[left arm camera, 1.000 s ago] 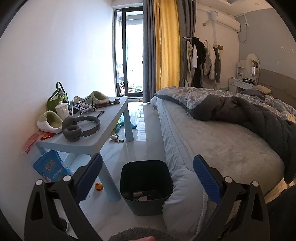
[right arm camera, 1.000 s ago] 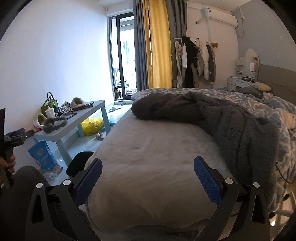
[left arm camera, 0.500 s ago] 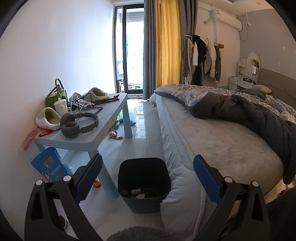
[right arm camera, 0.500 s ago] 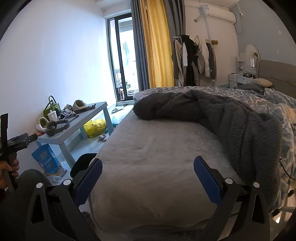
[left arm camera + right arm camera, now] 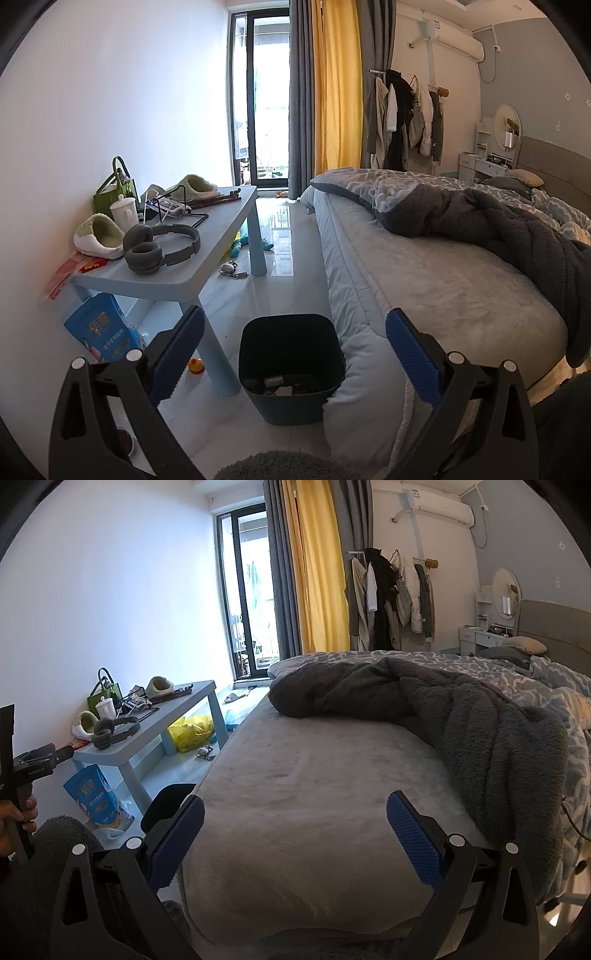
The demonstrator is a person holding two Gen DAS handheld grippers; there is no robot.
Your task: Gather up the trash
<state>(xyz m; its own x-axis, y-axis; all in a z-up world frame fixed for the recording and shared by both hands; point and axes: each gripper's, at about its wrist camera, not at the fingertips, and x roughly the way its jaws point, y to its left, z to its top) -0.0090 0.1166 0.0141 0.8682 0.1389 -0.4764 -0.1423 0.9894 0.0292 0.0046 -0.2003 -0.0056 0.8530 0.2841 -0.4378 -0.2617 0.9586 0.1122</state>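
Down on the glossy white floor, the dark plastic bin (image 5: 291, 363) with rounded corners sits between the pale blue table (image 5: 207, 254) leg and the plush grey bed (image 5: 436, 291), a few scraps already inside. Both the left gripper (image 5: 293, 349) and right gripper (image 5: 295, 830) are spread wide and hold nothing. Probably best to choose one loose item near the table, such as the crinkly blue bag (image 5: 101, 328), before reaching.

The blue bag (image 5: 101, 328) carries printed characters, too small to read.

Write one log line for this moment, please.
left gripper: open, empty | right gripper: open, empty | dark plastic trash bin: on floor beside bed
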